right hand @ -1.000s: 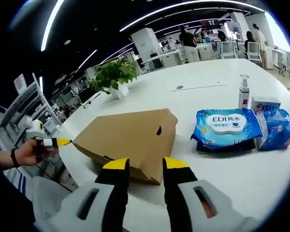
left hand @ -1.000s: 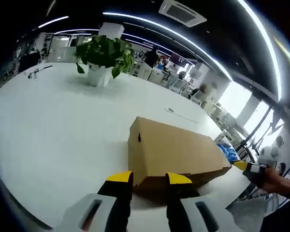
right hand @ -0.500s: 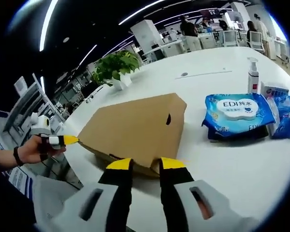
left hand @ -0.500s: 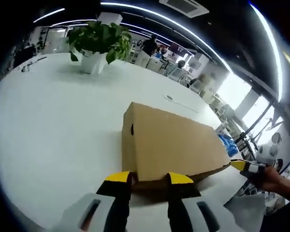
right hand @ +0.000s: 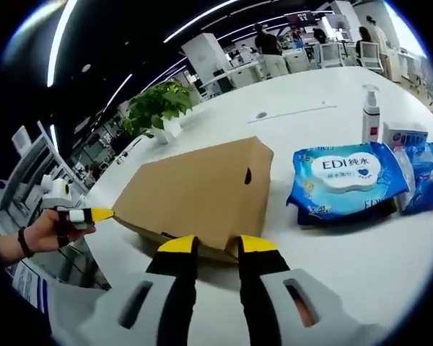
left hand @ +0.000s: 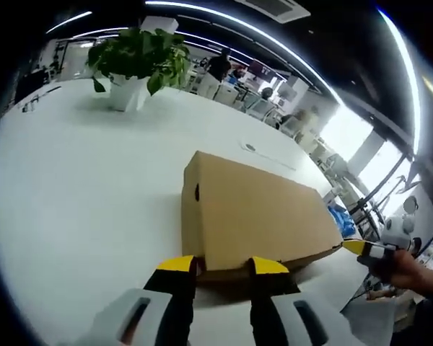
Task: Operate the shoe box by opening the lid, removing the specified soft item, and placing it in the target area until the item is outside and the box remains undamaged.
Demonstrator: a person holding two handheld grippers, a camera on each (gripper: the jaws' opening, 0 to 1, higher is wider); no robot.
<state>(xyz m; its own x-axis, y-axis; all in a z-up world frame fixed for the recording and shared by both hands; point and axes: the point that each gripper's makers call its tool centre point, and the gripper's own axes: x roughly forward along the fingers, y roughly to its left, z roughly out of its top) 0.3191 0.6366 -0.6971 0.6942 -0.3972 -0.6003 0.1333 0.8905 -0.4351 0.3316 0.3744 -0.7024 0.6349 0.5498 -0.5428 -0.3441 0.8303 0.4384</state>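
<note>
Lid still down, nothing out yet.
Shoe box sits closed on the table; left gripper and right gripper parted at its lid edge, gripping nothing.

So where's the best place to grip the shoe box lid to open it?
Probably the lid's lower front edge, from the long side facing the person. The shoe box lies flat and closed on the white table, and its lid skirt overhangs that side. The left gripper and right gripper each sit at that edge, near opposite ends, so lifting both should raise it evenly.
</note>
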